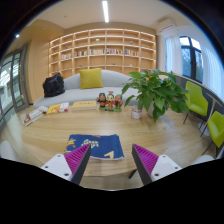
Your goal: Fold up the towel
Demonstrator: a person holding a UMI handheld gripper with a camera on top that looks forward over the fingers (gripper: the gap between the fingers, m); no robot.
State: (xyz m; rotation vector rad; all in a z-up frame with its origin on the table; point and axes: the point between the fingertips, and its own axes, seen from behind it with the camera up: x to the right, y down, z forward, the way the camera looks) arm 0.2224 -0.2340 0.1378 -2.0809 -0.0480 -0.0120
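A blue towel (97, 146) with yellow and white markings lies flat on the light wooden table (60, 130), just ahead of my fingers and a little toward the left one. My gripper (111, 160) is open, with bare table between the two magenta pads (76, 158). It holds nothing. The near edge of the towel sits between the fingertips and partly behind the left finger.
A leafy green potted plant (152, 92) stands at the far right of the table. Small toys (108, 100) and boxes sit along the far edge. Beyond are a white sofa with a yellow cushion (91, 78), bookshelves (100, 48) and green chairs (216, 125).
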